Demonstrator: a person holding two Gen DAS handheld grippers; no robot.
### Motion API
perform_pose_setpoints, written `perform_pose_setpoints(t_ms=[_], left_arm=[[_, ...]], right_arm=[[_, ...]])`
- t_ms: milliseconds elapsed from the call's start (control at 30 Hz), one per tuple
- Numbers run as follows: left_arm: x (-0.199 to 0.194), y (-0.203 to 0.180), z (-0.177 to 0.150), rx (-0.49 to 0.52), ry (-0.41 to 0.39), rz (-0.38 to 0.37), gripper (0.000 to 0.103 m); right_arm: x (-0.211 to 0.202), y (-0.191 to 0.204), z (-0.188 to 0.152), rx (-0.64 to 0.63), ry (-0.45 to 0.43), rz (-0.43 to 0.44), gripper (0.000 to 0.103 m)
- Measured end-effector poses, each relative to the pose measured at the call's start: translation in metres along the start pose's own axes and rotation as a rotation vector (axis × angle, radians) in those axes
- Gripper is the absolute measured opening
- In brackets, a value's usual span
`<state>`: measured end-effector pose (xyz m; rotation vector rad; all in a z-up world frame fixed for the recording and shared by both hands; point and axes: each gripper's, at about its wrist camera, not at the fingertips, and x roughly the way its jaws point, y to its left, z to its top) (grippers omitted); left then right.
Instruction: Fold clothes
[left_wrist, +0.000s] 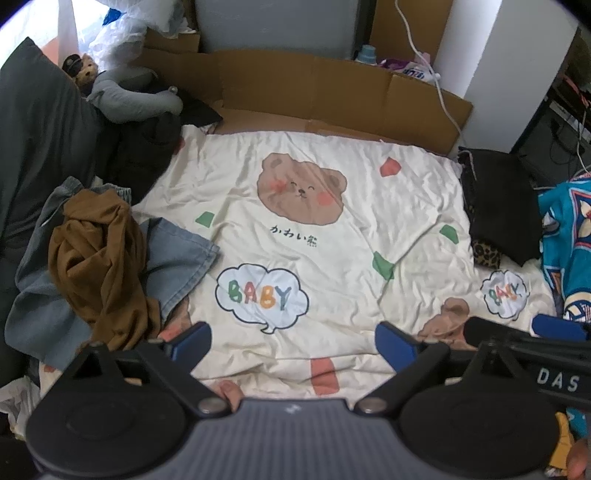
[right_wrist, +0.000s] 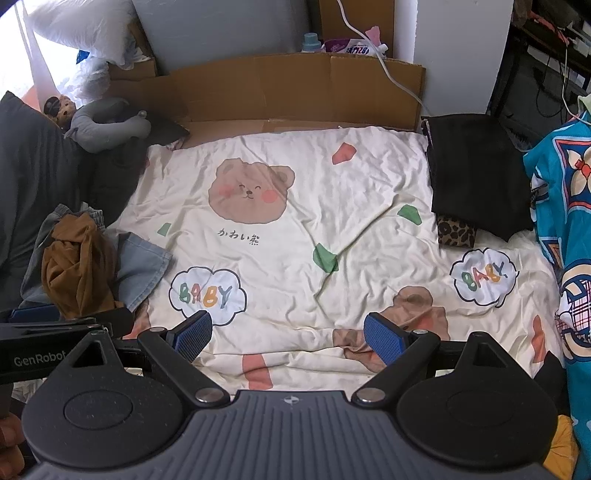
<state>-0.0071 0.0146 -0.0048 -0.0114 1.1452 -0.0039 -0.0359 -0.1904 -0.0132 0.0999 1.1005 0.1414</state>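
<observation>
A crumpled brown garment (left_wrist: 98, 258) (right_wrist: 75, 266) lies on top of blue denim jeans (left_wrist: 173, 262) (right_wrist: 142, 266) at the left of the cream bear-print bedsheet (left_wrist: 295, 206) (right_wrist: 332, 192). A folded black garment (left_wrist: 495, 199) (right_wrist: 476, 170) rests on a leopard-print piece (left_wrist: 485, 253) (right_wrist: 456, 232) at the right. My left gripper (left_wrist: 293, 341) hovers open over the sheet's near edge, nothing between its blue pads. My right gripper (right_wrist: 290, 338) is likewise open and empty, just to the right of the left one. Each gripper shows at the edge of the other's view.
A cardboard sheet (left_wrist: 314, 92) (right_wrist: 295, 88) stands along the far side. A grey pillow (left_wrist: 33, 122), a grey plush (left_wrist: 133, 96) (right_wrist: 107, 125) and a small teddy bear (left_wrist: 83, 72) sit at the far left. A teal patterned blanket (left_wrist: 569, 243) (right_wrist: 561, 229) lies at the right. A white cable (left_wrist: 436, 77) hangs behind.
</observation>
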Motion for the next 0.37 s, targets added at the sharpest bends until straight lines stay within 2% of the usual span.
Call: perform_pose_setpoints(t_ms=[367], left_arm=[[0.003, 0.0094, 0.0054, -0.017, 0.016, -0.004, 0.097]], right_arm=[[0.0015, 0.0067, 0.0004, -0.008, -0.005, 0.003, 0.093]])
